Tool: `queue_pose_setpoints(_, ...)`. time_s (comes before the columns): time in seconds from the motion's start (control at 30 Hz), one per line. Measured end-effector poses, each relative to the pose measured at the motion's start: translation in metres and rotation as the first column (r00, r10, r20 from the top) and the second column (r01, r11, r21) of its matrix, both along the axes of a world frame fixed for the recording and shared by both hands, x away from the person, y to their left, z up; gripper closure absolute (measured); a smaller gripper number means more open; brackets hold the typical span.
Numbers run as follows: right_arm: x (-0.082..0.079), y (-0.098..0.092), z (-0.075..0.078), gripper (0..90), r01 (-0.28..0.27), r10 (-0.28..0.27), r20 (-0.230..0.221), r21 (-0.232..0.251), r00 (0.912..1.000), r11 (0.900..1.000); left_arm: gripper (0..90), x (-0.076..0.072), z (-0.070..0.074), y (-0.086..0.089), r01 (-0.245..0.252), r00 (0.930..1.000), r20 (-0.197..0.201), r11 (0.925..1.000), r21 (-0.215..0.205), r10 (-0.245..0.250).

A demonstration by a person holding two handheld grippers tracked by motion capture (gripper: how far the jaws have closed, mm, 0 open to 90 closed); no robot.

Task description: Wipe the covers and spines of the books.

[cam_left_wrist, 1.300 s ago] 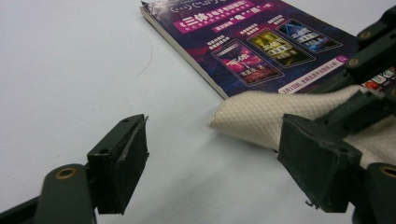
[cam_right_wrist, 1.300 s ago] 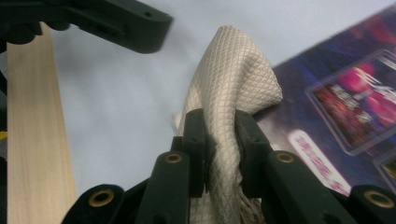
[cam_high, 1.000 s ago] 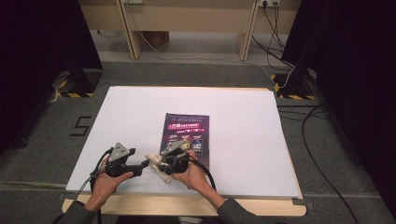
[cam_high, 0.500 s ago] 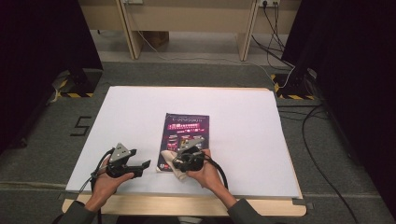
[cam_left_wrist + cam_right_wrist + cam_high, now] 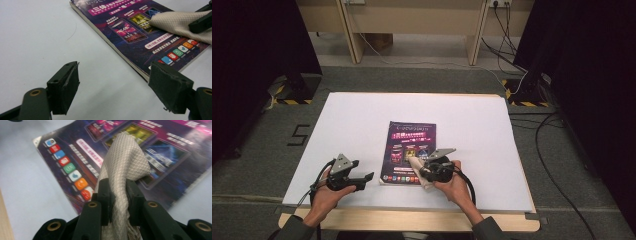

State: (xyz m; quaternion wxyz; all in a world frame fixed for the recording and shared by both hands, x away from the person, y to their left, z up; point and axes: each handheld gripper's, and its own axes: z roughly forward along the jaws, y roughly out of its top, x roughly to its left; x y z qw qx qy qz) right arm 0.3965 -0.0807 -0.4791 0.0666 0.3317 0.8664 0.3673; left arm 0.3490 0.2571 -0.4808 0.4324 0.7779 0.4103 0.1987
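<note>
The right gripper (image 5: 421,171) is clamped on a beige cloth (image 5: 122,167); the cloth bunches between its two jaws and its free end drapes onto the lower part of the magazine (image 5: 409,152), over the cover pictures above the row of coloured icons; the magazine lies flat near the middle of the white tabletop (image 5: 362,120), closer to the near edge; the left gripper (image 5: 362,179) rests on the tabletop just left of the magazine's near left corner, its jaws apart with nothing between them, pointing toward the magazine's edge; cloth and left gripper are apart.
</note>
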Motion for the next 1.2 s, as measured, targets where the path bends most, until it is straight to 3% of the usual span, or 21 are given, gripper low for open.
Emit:
queue_pose_setpoints(0.2,-0.001,-0.015,0.000,77.1,0.032,-0.032,0.002,0.005,0.9995,0.999,23.5,0.000,-0.001,-0.001,0.004,1.0000,-0.003,1.0000,0.000,-0.004)
queue_pose_setpoints(0.37,-0.008,-0.013,0.000,77.1,-0.002,0.002,-0.003,0.007,1.0000,1.000,23.5,0.000,-0.002,-0.003,0.014,0.9999,-0.006,0.9999,0.006,-0.014)
queue_pose_setpoints(0.57,-0.005,-0.015,-0.001,76.8,0.007,-0.007,-0.006,0.013,1.0000,1.000,23.5,0.000,-0.003,-0.006,0.031,0.9995,-0.010,0.9995,0.010,-0.031)
queue_pose_setpoints(0.8,0.019,-0.021,0.000,76.9,0.071,-0.071,0.022,-0.005,0.9972,0.997,23.5,0.000,-0.004,-0.009,0.042,0.9990,-0.013,0.9990,0.013,-0.042)
queue_pose_setpoints(1.2,0.069,-0.019,0.001,76.7,0.153,-0.152,0.023,-0.013,0.9881,0.988,23.5,0.000,-0.007,-0.020,0.085,0.9963,-0.018,0.9963,0.013,-0.084)
